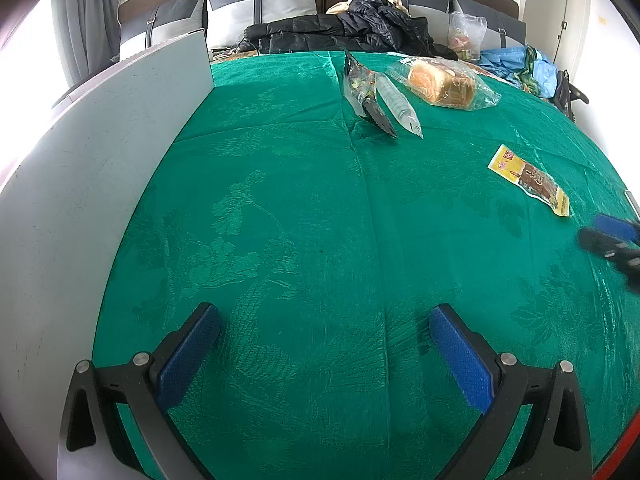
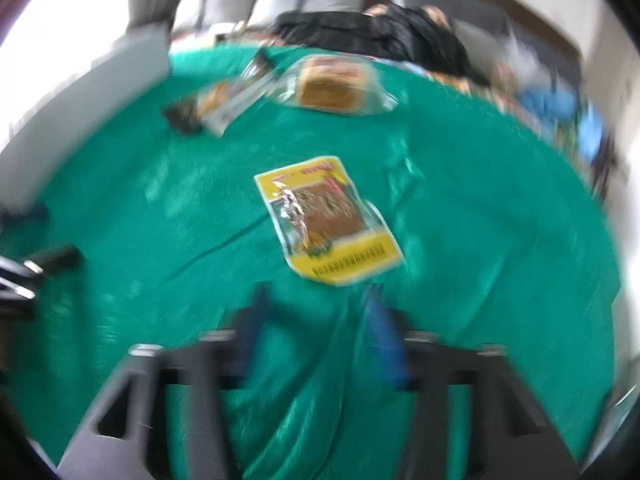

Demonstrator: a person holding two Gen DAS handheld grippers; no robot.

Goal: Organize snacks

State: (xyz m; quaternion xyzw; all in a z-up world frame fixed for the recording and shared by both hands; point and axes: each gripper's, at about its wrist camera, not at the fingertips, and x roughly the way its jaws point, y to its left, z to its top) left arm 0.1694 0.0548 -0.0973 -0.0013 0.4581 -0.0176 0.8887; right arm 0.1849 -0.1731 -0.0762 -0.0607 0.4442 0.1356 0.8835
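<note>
A green cloth (image 1: 320, 220) covers the table. On it lie a yellow flat snack packet (image 1: 528, 179), a bagged bread loaf (image 1: 442, 82), a dark snack bag (image 1: 366, 96) and a clear sleeve of wafers (image 1: 398, 104). My left gripper (image 1: 324, 320) is open and empty above bare cloth, far from the snacks. My right gripper (image 2: 318, 304) is open and empty, just short of the yellow packet (image 2: 326, 220), which lies flat ahead of its fingertips. The right wrist view is blurred. The loaf (image 2: 334, 86) and the dark bag (image 2: 212, 108) lie further back there.
A white board (image 1: 100, 152) stands along the left table edge. A black jacket (image 1: 352, 30), a plastic bag (image 1: 466, 36) and blue fabric (image 1: 516, 62) lie beyond the far edge, before grey cushions. The right gripper shows at the right edge of the left wrist view (image 1: 612, 240).
</note>
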